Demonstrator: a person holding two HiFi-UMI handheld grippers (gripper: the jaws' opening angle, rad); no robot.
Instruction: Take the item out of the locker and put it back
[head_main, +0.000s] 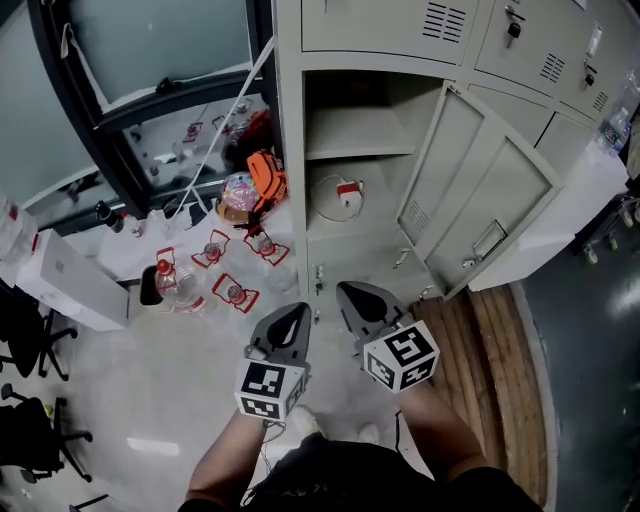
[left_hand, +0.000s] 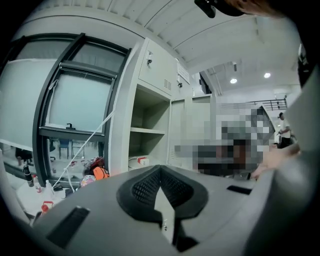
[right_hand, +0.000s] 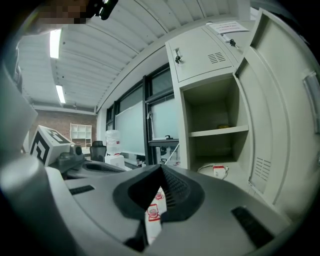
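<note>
Open grey locker (head_main: 290, 120), red-labelled white item (head_main: 347, 192) inside, its print illegible

Grey tools (head_main: 298, 312) (head_main: 348, 292), black-and-white marker cubes (head_main: 271, 388)

Head view: high, steeply down, locker (head_main: 290, 120) ahead. Gripper views: low, tilted up along jaws, both sharing open locker.
</note>
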